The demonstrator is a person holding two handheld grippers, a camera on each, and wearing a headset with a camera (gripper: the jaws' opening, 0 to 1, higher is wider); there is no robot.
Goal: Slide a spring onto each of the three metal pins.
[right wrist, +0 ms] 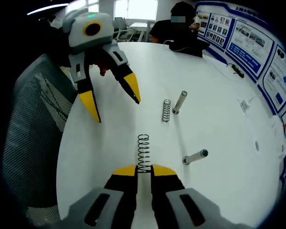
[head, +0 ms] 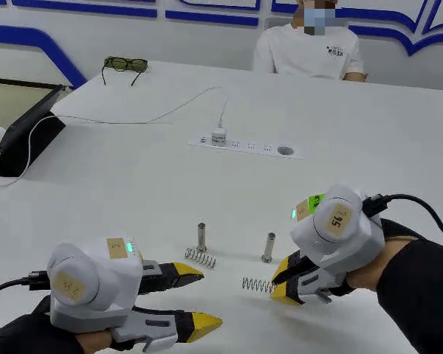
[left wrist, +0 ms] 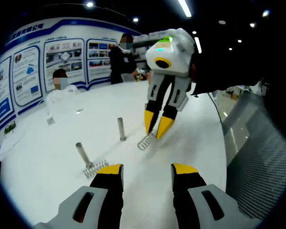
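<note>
Right gripper (head: 283,282) pinches end of a spring (head: 257,284) lying on table (head: 133,192) near one pin (head: 269,247). Left gripper (head: 199,295) spread, holds nothing. Second spring (head: 200,257) lies at base of other pin (head: 201,236). Both pins bare: no spring threaded yet.

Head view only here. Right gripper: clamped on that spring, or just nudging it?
Observer: Clamped. Right gripper view shows the right gripper with its jaws shut on the near end of the spring; the rest sticks straight out ahead.
Operator: Anyone at the table besides the seated person in white?
Observer: Yes. Left gripper view has a second person in dark clothes at the table's far end.
Operator: Anything off the table edge?
Observer: Grey mesh, likely a chair back, just off the edge in right gripper view.
</note>
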